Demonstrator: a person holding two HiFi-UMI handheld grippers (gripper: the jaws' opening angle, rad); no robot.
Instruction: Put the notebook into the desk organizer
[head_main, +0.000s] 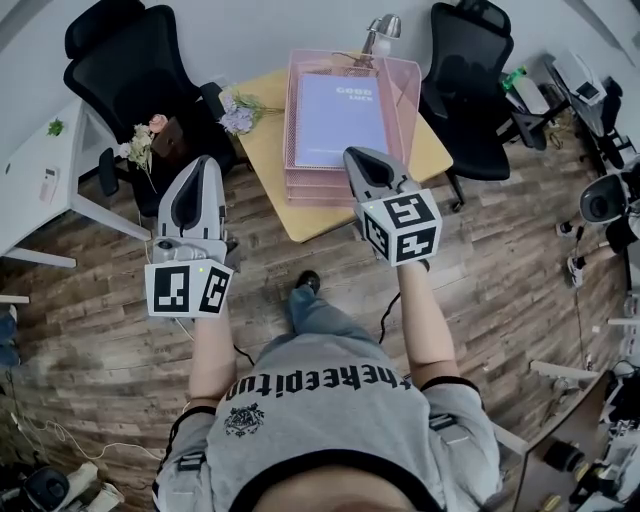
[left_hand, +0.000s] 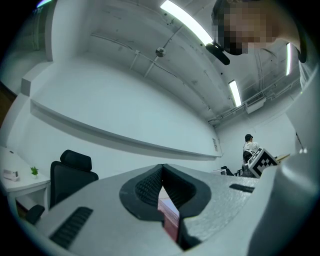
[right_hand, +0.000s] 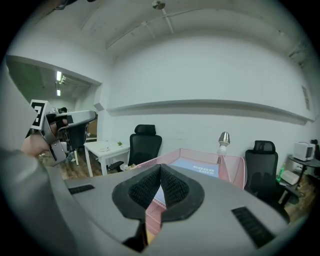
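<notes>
Already the notebook (head_main: 340, 120) lies flat in the top tray of the pink organizer (head_main: 408, 95), which takes up the middle and right of the table (head_main: 265, 165), back to its far edge. Bare table is open along the left edge and in a narrow strip at the near edge. Flowers (head_main: 238, 113) lie at the far left corner, and a lamp (head_main: 381, 30) stands behind the organizer. Wood floor is open on the near side, with a chair (head_main: 130, 60) off the far left corner and a second chair (head_main: 470, 95) off the right edge.

The left gripper (head_main: 204, 160) hangs over the floor, left of the table and apart from it, jaws together on nothing. The right gripper (head_main: 360, 155) overlaps the organizer's near edge in the head view, jaws likewise closed and empty; whether it is above the tray or short of it cannot be told. Its body hides part of the table's near edge and of the organizer's front. The lower trays cannot be seen into, and the notebook's cover print is too small to read.
</notes>
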